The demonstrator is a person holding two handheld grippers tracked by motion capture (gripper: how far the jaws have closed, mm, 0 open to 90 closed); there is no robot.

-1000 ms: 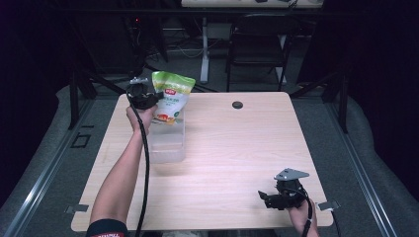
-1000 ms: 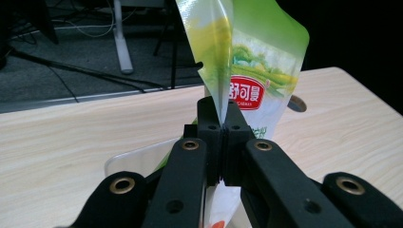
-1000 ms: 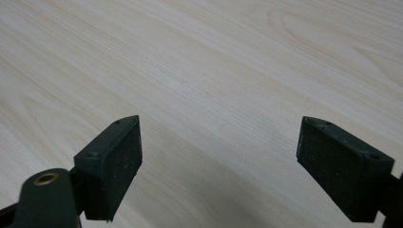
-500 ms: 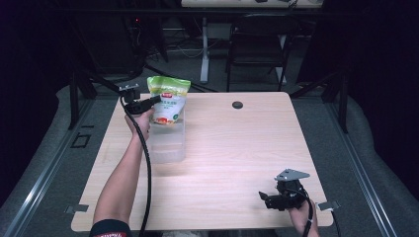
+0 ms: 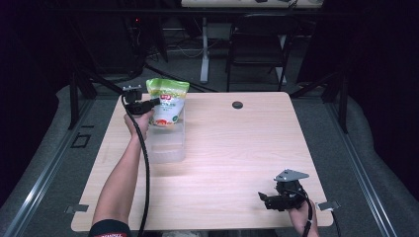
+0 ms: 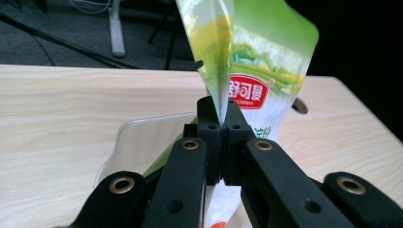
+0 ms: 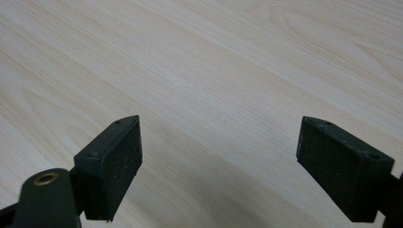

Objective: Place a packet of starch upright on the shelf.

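A green and white snack pouch (image 5: pixel 167 101) with a red label hangs upright over a clear plastic bin (image 5: pixel 168 143) at the table's far left. My left gripper (image 5: pixel 154 102) is shut on the pouch's side edge; in the left gripper view the jaws pinch the pouch (image 6: pixel 247 71) seam at my left gripper (image 6: pixel 222 130), with the bin (image 6: pixel 138 137) below. My right gripper (image 5: pixel 263 198) rests low near the front right corner, open, and in the right gripper view my right gripper (image 7: pixel 218 161) has only bare wood between its pads.
The light wooden table (image 5: pixel 247 148) has a small black round cap (image 5: pixel 237 104) near its far edge. A dark chair (image 5: pixel 257 44) and desk legs stand behind the table. Metal floor rails run along both sides.
My left gripper has carried the pouch slightly left and up above the bin's far end. The right gripper has stayed where it was.
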